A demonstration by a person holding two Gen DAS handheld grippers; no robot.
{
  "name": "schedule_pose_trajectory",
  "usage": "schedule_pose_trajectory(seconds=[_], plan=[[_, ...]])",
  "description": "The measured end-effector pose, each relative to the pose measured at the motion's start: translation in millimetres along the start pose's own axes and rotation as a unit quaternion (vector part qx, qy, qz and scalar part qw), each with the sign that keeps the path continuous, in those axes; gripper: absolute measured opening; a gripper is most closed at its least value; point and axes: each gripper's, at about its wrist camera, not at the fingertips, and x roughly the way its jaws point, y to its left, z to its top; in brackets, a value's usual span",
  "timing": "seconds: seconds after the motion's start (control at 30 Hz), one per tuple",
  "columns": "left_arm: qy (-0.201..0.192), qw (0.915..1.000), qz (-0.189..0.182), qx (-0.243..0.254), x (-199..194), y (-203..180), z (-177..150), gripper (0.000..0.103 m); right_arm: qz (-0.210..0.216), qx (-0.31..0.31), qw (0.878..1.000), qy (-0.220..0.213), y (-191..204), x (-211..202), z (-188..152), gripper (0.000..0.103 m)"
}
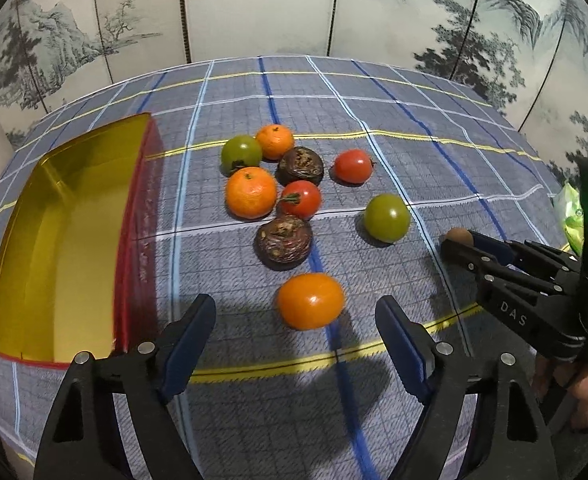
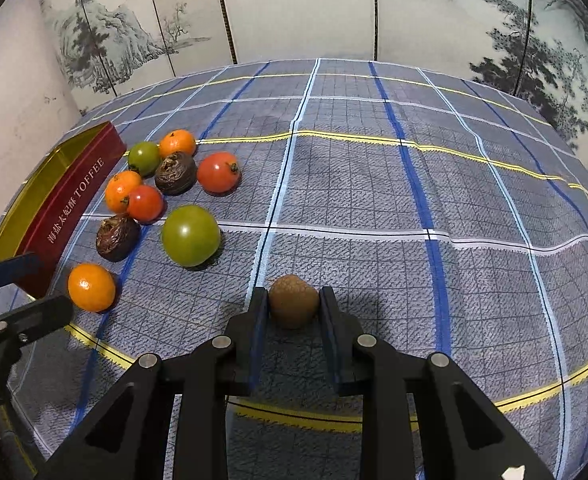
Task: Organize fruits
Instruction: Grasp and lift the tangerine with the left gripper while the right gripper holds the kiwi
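The right tongs [image 2: 294, 304] are clamped on a small brown fruit [image 2: 294, 300], lifted to carry; the left tongs [image 1: 295, 320] stand wide apart, nothing between the pads, just short of the nearest orange [image 1: 310, 301]. The gold-lined toffee tin [image 1: 66, 240] (presumably the destination) waits empty on the left of the surface [image 1: 373, 120], the remaining fruits clustered beside it.

Surface [image 2: 373, 200] covered by blue-grey checked cloth [image 1: 413, 120]. Resting on it: red-and-gold toffee tin [image 1: 66, 240] at left, beside nine loose fruits: oranges, red and green tomatoes, two dark wrinkled fruits
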Motion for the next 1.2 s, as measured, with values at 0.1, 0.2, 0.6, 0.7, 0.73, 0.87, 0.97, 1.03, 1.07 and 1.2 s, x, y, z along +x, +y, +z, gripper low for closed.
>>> schedule_pose_trajectory(seconds=[0.1, 0.2, 0.6, 0.7, 0.73, 0.87, 0.97, 1.03, 1.07, 1.2], plan=[[0.003, 1.0000, 0.004, 0.005, 7, -3, 3, 0.079, 0.002, 0.002, 1.000, -0.002, 0, -1, 0, 0.024], [0.008, 0.9999, 0.011, 0.003, 14, -3, 5, 0.077, 0.004, 0.004, 1.000, -0.004, -1, -1, -2, 0.024], [0.032, 0.9992, 0.013, -0.022, 31, 5, 3, 0.054, 0.004, 0.004, 1.000, -0.005, -2, -2, -3, 0.024], [0.034, 0.9989, 0.012, -0.028, 30, 6, 1, 0.042, 0.004, 0.003, 1.000, -0.005, -2, -2, -3, 0.024], [0.035, 0.9989, 0.012, -0.030, 29, 7, 1, 0.039, 0.005, 0.004, 1.000, -0.005, -2, -2, -3, 0.024], [0.035, 0.9987, 0.003, -0.036, 28, 11, 0, 0.038, 0.003, 0.004, 1.000, -0.005, -1, -2, -3, 0.024], [0.033, 0.9988, -0.002, -0.036, 26, 13, -2, 0.037, 0.002, 0.004, 1.000, -0.005, -1, -2, -3, 0.024], [0.034, 0.9986, -0.008, -0.039, 25, 15, -3, 0.037, 0.002, 0.004, 1.000, -0.005, -1, -2, -3, 0.024], [0.034, 0.9986, -0.011, -0.040, 25, 16, -3, 0.037, 0.002, 0.003, 1.000, -0.004, -1, -2, -3, 0.024], [0.035, 0.9985, -0.015, -0.040, 24, 19, -5, 0.037, 0.003, 0.004, 1.000, -0.005, -1, -2, -3, 0.024]])
